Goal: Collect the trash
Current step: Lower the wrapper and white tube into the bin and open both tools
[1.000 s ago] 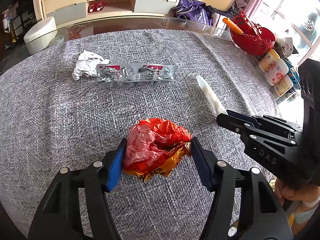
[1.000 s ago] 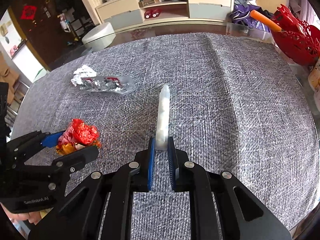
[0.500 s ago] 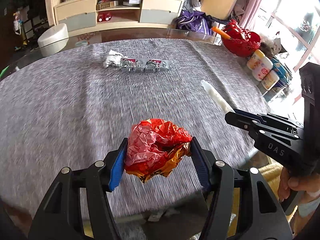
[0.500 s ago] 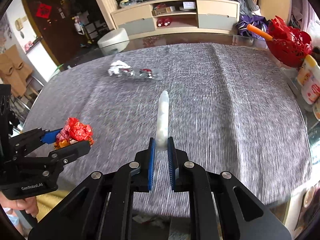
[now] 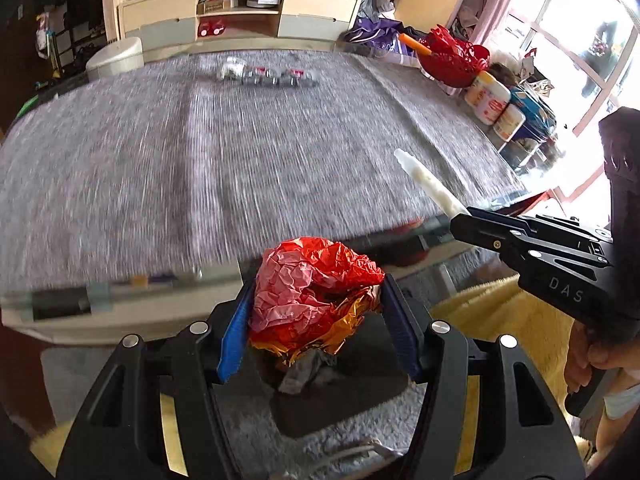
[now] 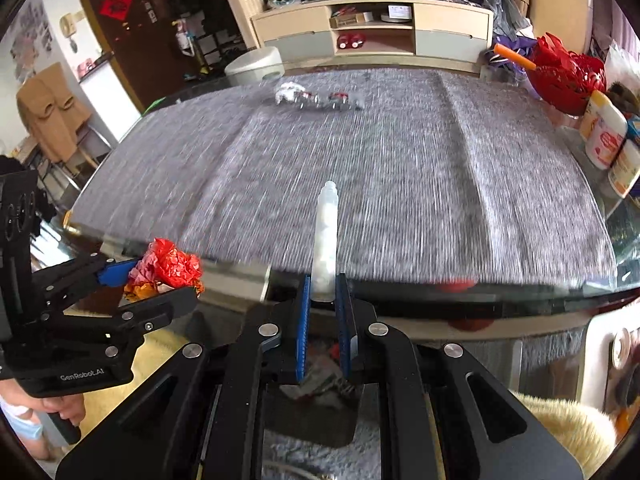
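Observation:
My left gripper (image 5: 316,320) is shut on a crumpled red and gold foil wrapper (image 5: 312,300), held off the table's near edge above a dark bin (image 5: 332,396) that holds trash. It also shows in the right wrist view (image 6: 160,276). My right gripper (image 6: 322,300) is shut on a long white plastic tube (image 6: 326,236), also past the table edge over the dark bin (image 6: 312,412); the tube shows in the left wrist view (image 5: 428,186). A clear blister tray (image 5: 280,78) and a crumpled white paper (image 5: 232,70) lie at the far side of the grey tablecloth (image 5: 200,160).
A red basket (image 5: 452,56) and several white bottles (image 5: 490,98) stand at the table's right edge. A yellow fluffy rug (image 5: 512,312) lies on the floor beside the bin. A sideboard (image 5: 240,12) stands behind the table.
Both grippers have pulled back from the table with their trash, rising and moving past the near edge until they are over the bin on the floor. Both stay shut.

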### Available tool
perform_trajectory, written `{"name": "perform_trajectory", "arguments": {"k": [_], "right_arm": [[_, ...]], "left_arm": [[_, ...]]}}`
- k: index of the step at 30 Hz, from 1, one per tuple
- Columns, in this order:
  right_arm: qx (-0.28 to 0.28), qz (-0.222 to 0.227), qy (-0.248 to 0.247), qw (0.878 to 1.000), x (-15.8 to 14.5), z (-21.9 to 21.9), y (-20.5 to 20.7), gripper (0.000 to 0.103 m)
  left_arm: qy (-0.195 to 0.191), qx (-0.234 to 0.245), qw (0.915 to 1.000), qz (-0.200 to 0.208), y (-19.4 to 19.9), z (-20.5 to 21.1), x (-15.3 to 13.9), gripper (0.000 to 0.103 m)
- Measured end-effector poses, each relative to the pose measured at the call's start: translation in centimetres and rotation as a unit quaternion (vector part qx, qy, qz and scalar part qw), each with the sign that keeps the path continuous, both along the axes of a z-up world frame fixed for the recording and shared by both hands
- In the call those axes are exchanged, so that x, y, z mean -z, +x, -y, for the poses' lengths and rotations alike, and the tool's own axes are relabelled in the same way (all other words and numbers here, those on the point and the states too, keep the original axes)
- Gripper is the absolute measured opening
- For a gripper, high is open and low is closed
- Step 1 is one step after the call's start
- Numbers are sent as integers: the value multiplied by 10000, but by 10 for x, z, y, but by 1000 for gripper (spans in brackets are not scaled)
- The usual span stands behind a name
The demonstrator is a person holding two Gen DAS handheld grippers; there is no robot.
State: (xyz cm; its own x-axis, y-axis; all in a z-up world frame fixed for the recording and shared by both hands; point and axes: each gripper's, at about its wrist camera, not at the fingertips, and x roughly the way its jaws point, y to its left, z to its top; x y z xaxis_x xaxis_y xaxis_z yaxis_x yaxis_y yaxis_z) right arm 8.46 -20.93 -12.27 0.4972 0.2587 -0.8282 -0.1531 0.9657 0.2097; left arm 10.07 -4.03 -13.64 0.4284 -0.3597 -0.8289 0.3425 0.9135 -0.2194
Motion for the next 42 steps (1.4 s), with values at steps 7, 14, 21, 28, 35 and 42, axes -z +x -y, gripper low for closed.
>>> {"name": "perform_trajectory", "arguments": {"k": [7, 14, 21, 28, 35, 42], "right_arm": [[-88, -295, 126, 9994, 24, -10, -29, 14], [-153, -667, 198, 9975, 53, -17, -43, 14], [-33, -1307, 336, 9908, 101, -17, -39, 14], [77, -1866, 327, 9819, 142, -14, -27, 14], [135, -2094, 269, 9774, 161, -16, -19, 14], [223, -2164, 394, 9752, 164, -12, -10, 17]], "left_arm": [[11, -52, 9995, -304, -28, -4, 31, 58], [92, -47, 9978, -661, -43, -3, 69, 58], [171, -155, 9937, -1096, -46, -4, 111, 58], [242, -170, 9889, -1455, -42, 0, 145, 58], [391, -133, 9862, -1601, -35, 5, 159, 58], [504, -140, 9840, -1701, -28, 7, 165, 61]]}}
